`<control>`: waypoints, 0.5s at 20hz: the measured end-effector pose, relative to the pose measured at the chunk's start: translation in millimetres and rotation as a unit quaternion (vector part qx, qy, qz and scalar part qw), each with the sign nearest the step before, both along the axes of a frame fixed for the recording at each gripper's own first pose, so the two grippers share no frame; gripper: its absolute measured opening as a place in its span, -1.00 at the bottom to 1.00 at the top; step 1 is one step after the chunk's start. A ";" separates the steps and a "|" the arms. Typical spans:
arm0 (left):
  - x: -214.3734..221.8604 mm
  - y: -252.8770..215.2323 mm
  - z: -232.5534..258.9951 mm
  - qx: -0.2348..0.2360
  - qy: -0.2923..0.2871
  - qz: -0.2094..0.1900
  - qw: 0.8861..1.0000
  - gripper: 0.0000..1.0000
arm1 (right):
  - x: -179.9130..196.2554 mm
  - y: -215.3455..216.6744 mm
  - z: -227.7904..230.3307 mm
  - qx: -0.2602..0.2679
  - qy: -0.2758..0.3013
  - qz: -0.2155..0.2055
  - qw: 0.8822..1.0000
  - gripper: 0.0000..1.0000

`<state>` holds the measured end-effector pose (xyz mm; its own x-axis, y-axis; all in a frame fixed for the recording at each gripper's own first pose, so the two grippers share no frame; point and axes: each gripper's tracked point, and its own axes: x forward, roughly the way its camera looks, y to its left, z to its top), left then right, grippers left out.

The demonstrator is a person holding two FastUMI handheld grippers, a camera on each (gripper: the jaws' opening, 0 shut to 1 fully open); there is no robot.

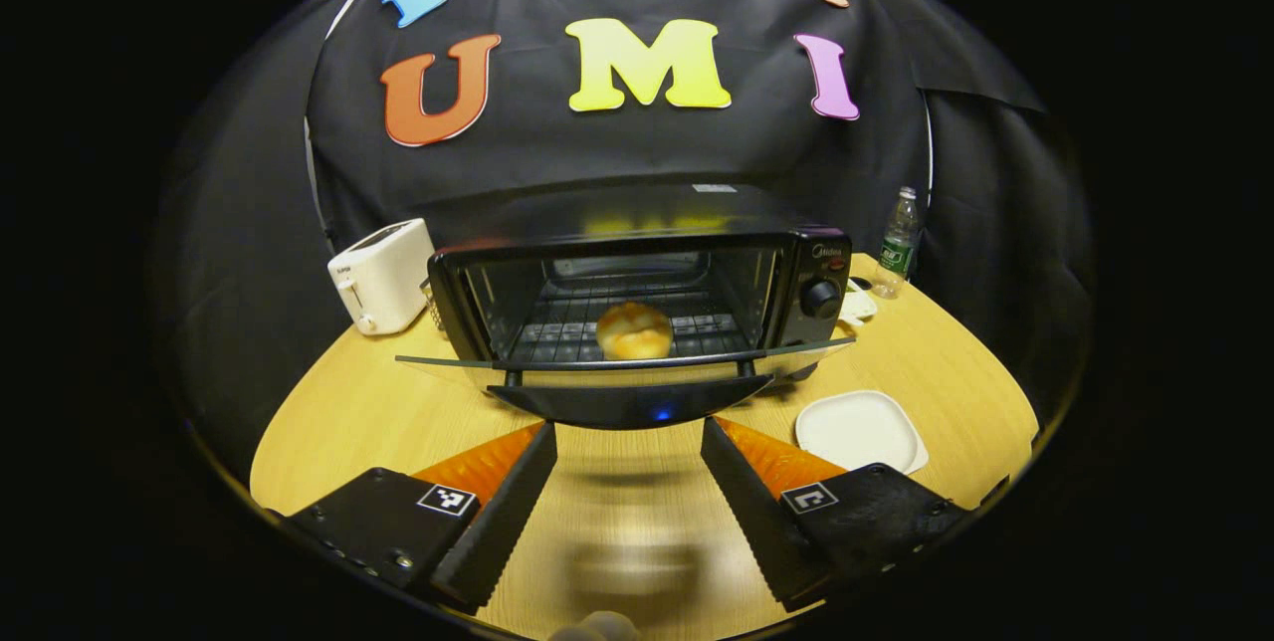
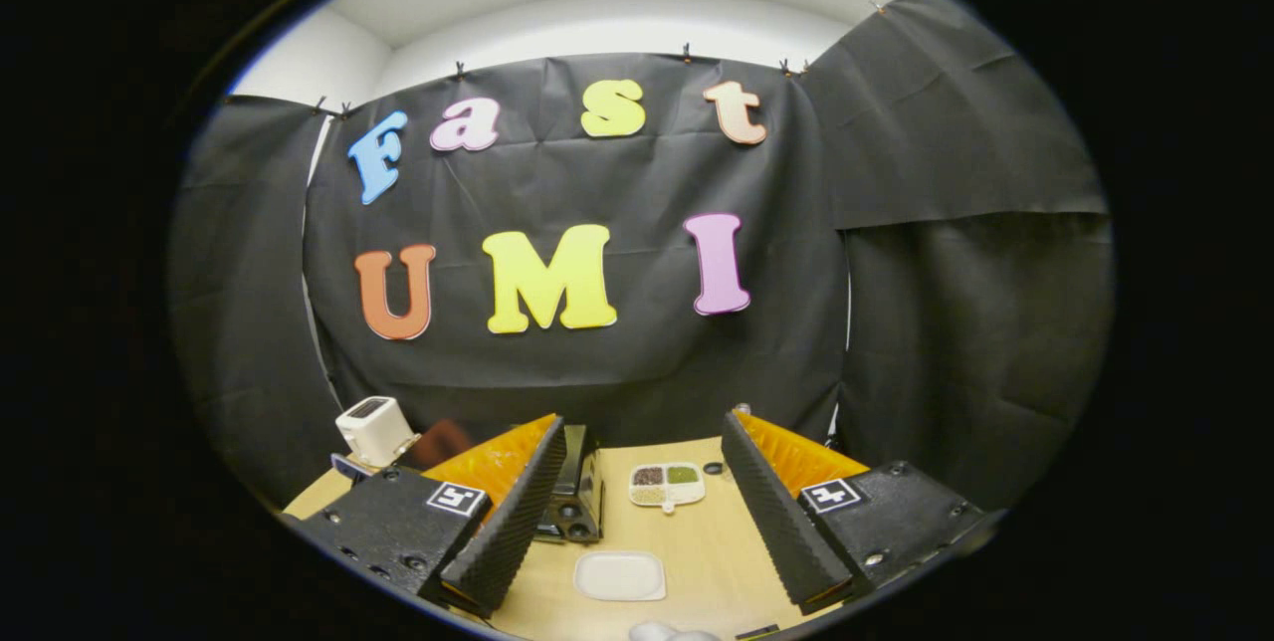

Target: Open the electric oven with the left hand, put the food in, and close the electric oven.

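Facing the left gripper [image 1: 629, 452]: oven [image 1: 637, 298], door [image 1: 627, 362] down.

Left gripper [image 1: 629, 482] wide open, nothing between the fingers, pointed straight at the oven [image 1: 637, 298] on the wooden table [image 1: 348, 412]. Oven door [image 1: 627, 377] hangs partly open, tilted forward with its handle just ahead of the fingertips but not touching them; bread roll [image 1: 634, 330] sits on the rack inside. White toaster [image 1: 383, 275] just left of the oven, empty white plate [image 1: 858, 430] near the front right, water bottle [image 1: 899, 243] at the back right by the cloth wall.
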<state>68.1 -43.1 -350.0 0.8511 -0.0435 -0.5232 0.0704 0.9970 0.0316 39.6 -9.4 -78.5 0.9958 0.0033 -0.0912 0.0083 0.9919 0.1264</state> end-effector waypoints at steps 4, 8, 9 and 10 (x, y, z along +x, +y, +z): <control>19.5 -0.1 10.6 -0.001 -0.008 0.002 1.000 0.91 | 1.6 -7.6 -0.8 0.002 0.000 -0.006 1.000 1.00; 39.8 -4.5 17.0 0.005 -0.018 -0.005 1.000 0.92 | 5.2 -11.5 -5.6 0.006 0.007 -0.010 1.000 1.00; 45.7 -3.6 19.3 0.008 -0.021 -0.003 1.000 0.92 | 6.3 -12.8 -6.4 0.006 0.008 -0.011 1.000 0.93; 51.8 -1.7 20.9 0.008 -0.024 -0.001 1.000 0.91 | 5.5 -14.0 -7.8 0.007 0.009 -0.012 1.000 0.93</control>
